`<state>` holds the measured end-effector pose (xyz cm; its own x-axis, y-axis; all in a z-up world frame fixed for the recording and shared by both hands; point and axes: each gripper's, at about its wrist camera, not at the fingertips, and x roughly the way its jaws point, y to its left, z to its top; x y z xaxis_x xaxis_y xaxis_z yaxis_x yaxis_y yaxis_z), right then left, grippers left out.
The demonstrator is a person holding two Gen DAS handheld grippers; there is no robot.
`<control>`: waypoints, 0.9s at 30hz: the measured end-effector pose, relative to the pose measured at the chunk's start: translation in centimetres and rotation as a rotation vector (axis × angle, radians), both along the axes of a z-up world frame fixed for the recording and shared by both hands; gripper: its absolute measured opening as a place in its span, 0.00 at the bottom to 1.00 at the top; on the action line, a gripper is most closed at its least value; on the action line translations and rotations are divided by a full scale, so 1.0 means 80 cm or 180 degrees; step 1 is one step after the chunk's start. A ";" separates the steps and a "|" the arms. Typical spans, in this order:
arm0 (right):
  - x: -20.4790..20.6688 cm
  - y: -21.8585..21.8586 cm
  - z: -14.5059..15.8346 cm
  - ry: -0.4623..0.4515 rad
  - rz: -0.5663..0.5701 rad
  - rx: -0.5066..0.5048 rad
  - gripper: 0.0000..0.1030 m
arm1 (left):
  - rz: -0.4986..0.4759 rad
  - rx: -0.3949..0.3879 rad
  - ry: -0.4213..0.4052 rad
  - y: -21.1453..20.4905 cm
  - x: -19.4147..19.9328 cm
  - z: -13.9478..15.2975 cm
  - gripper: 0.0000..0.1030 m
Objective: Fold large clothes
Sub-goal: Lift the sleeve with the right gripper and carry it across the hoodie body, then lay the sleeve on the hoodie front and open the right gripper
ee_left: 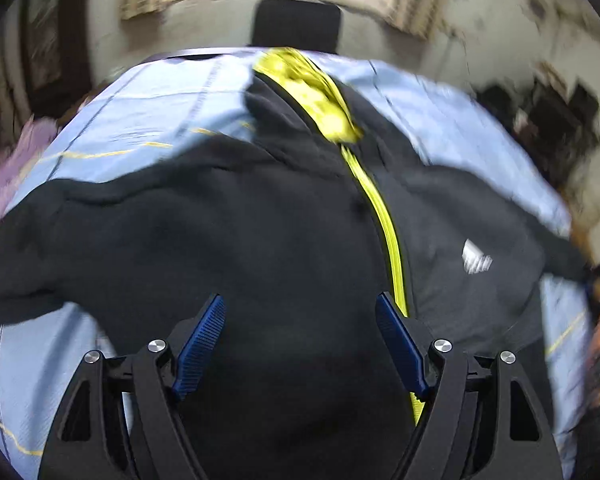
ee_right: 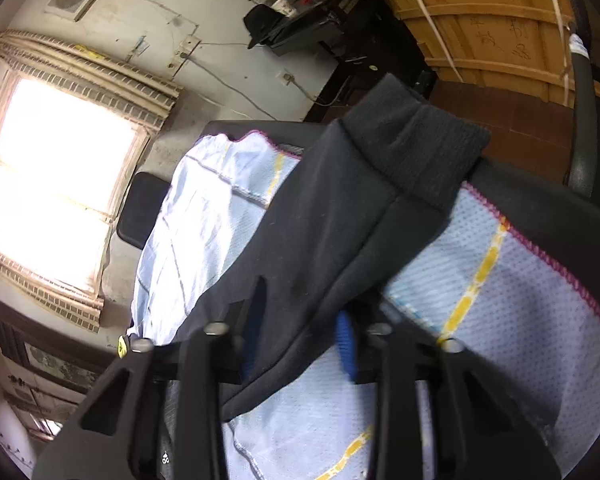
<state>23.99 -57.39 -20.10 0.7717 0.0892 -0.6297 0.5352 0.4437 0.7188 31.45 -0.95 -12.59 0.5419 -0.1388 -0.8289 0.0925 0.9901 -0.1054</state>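
Observation:
A black zip jacket (ee_left: 228,232) with a yellow zipper (ee_left: 384,216) and yellow hood lining lies spread on a light blue cloth (ee_left: 160,112). My left gripper (ee_left: 300,320) hovers open just above the jacket's lower front, its blue pads (ee_left: 204,336) wide apart with nothing between them. In the right wrist view a black sleeve (ee_right: 340,216) with a ribbed cuff (ee_right: 420,148) runs between the fingers of my right gripper (ee_right: 300,336), which look closed on it near the blue pads (ee_right: 346,340).
The blue cloth (ee_right: 520,280) covers a dark table whose edge (ee_right: 560,216) shows beyond the pink hem. A black chair back (ee_left: 296,24) stands behind the table. A wooden crate (ee_right: 492,24) and dark equipment stand to the right. A bright window (ee_right: 56,176) is on the wall.

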 end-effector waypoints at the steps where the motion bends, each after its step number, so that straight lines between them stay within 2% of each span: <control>1: -0.001 -0.002 -0.003 0.0005 -0.0014 0.0035 0.10 | -0.0029 0.0103 0.0029 -0.007 0.002 -0.011 0.76; 3: -0.002 -0.007 -0.008 -0.0019 -0.0026 0.0121 0.06 | -0.0065 0.0220 -0.0072 -0.008 -0.005 -0.020 0.83; 5: 0.000 -0.004 -0.004 0.0014 0.0006 0.0021 0.05 | -0.0057 0.0347 -0.0138 -0.005 -0.009 -0.021 0.89; 8: 0.001 0.007 0.012 -0.0009 0.0078 -0.0260 0.04 | -0.0025 0.0276 -0.0166 0.014 -0.012 -0.011 0.89; 11: 0.000 0.025 0.038 -0.0193 0.0227 -0.0464 0.04 | 0.0153 0.0281 -0.0330 0.045 -0.017 0.010 0.91; 13: 0.002 0.043 0.056 -0.0262 0.0329 -0.0621 0.04 | 0.0251 0.0266 -0.0331 0.066 -0.020 0.009 0.93; 15: 0.007 0.066 0.073 -0.0331 0.0442 -0.0705 0.04 | 0.0348 0.0273 -0.0192 0.092 -0.012 -0.006 0.93; 17: 0.013 0.090 0.087 -0.0360 0.0557 -0.0793 0.04 | 0.0515 0.0134 0.0010 0.120 -0.005 -0.027 0.92; 20: 0.026 0.136 0.107 -0.0387 0.0775 -0.0867 0.05 | 0.0472 -0.0033 -0.0095 0.125 -0.004 -0.020 0.92; 23: 0.040 0.186 0.129 -0.0434 0.0999 -0.0946 0.05 | 0.0452 0.0098 -0.0032 0.119 -0.001 -0.027 0.92; 27: 0.056 0.264 0.153 -0.0466 0.1355 -0.1153 0.05 | 0.0473 0.0062 -0.0023 0.124 -0.001 -0.026 0.93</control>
<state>28.46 -36.28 -7.82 0.7964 0.2095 -0.5673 0.1620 0.8298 0.5340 31.34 8.98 -14.71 0.5612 -0.0407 -0.8267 -0.0545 0.9948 -0.0859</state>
